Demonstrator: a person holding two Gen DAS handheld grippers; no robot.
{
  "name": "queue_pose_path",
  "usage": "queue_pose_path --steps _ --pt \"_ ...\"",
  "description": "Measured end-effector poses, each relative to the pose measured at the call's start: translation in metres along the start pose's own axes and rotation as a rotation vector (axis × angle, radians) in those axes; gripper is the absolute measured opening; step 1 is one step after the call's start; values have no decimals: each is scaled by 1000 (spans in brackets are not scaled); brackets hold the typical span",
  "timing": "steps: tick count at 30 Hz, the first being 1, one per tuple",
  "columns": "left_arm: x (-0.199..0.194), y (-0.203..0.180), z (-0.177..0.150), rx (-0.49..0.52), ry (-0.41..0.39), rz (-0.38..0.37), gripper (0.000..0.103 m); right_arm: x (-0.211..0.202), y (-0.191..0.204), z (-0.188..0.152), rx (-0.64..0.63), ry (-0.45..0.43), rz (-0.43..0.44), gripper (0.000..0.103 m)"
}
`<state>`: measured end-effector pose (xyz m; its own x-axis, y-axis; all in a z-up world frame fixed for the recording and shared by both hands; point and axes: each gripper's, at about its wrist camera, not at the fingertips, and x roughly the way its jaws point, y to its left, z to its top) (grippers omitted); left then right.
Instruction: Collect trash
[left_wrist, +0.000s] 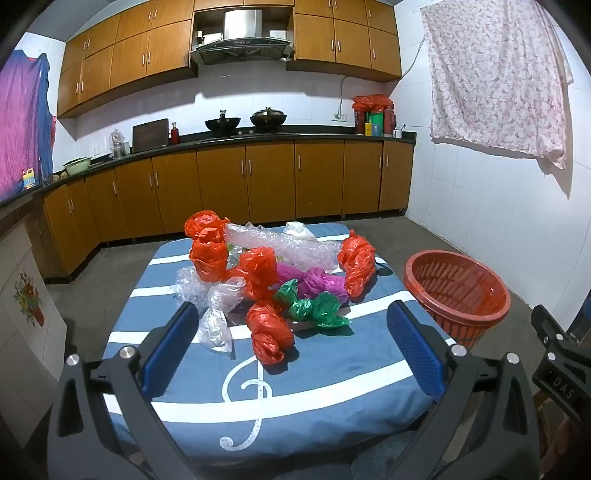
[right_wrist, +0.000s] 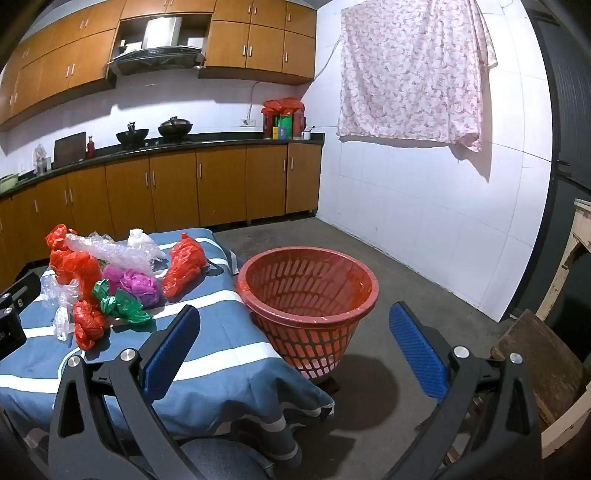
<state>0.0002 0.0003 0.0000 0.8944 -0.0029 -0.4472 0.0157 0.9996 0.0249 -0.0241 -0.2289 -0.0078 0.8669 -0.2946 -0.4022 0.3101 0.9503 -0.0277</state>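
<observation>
A home kitchen: wooden cabinets (left_wrist: 229, 184), range hood (left_wrist: 242, 46), woks on the stove (left_wrist: 245, 123).

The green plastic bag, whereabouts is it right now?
The green plastic bag lies on the blue striped tablecloth at the near edge of the trash pile, just in front of the purple bag and right of the nearest red bag.

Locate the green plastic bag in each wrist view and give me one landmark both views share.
Left wrist view: the green plastic bag lies just right of centre on the blue striped cloth, in front of the purple bag.
Right wrist view: it lies at lower left, near the cloth's left part.
Shared landmark: the red basket, on the right of the table in both.
</observation>
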Motion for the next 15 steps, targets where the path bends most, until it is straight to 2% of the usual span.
queue_pose_path --steps 15 --pt "0 0 0 -1 1 0 99 1 1 -1 1 1 0 101"
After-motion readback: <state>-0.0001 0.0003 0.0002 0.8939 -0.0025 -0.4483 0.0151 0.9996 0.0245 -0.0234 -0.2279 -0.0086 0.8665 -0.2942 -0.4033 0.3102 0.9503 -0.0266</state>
